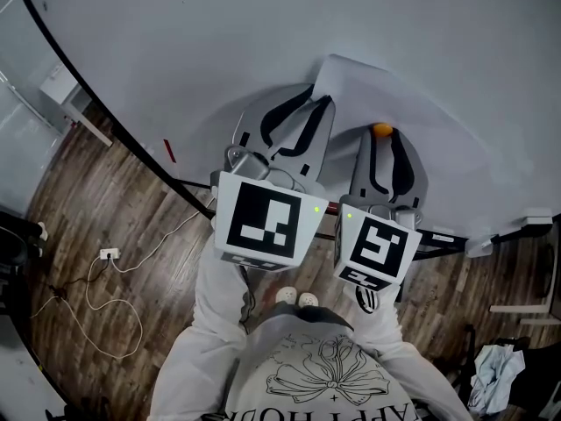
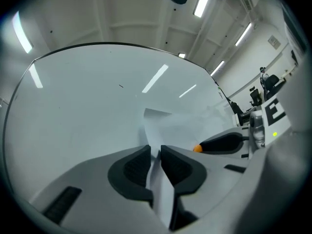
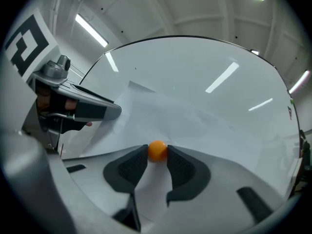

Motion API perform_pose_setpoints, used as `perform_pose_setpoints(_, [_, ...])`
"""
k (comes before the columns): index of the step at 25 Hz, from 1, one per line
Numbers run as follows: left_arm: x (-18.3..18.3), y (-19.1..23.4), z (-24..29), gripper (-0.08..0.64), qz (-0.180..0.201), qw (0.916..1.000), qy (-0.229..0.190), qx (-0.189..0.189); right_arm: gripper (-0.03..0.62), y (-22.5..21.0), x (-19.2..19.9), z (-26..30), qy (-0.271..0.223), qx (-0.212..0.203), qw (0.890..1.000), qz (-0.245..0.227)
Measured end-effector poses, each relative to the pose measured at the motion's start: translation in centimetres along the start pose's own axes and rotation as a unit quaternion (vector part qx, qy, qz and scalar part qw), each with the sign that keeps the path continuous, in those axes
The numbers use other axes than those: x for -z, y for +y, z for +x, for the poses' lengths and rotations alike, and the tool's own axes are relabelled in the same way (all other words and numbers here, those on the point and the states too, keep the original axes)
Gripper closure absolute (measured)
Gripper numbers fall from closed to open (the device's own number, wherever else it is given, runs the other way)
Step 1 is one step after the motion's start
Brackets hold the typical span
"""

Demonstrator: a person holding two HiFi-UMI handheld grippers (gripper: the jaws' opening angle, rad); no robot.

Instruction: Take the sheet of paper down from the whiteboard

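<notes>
While the right gripper (image 1: 383, 139) clamps the orange magnet (image 3: 157, 150) pinning the sheet of paper (image 1: 412, 121) to the whiteboard (image 1: 219, 33), the left gripper (image 2: 155, 152) pinches the sheet's lifted near edge in narrow jaws, with the sheet spreading toward 3 o'clock in the head view.

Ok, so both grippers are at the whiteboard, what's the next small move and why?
Probably draw the right gripper straight back from the whiteboard to lift off the orange magnet. Its jaws are closed on that magnet, which seems to pin the sheet of paper, and the left gripper pinches the sheet's edge, so it should come free.
</notes>
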State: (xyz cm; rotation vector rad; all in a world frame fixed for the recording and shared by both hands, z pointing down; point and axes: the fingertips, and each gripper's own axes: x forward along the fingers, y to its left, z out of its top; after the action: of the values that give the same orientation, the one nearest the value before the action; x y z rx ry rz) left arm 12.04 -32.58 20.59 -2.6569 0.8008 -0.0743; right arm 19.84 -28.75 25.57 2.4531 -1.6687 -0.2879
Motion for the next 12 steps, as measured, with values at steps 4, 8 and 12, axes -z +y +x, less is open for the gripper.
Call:
perform_pose_setpoints(4, [0.32,0.22,0.19,0.520,-0.007,0.9998,0.011,-0.015,0.472,-0.03,0.01,0.02,-0.001,0.002,1.000,0.001])
perform_pose_setpoints(8, [0.18,0.15,0.12,0.538,-0.038,0.9990,0.008,-0.023,0.474,-0.09,-0.08,-0.06,-0.002,0.000,1.000,0.004])
perform_pose_setpoints(12, [0.24,0.21,0.08,0.545,-0.056,0.9978,0.012,-0.034,0.474,-0.10,-0.08,-0.11,-0.003,-0.010,1.000,0.013])
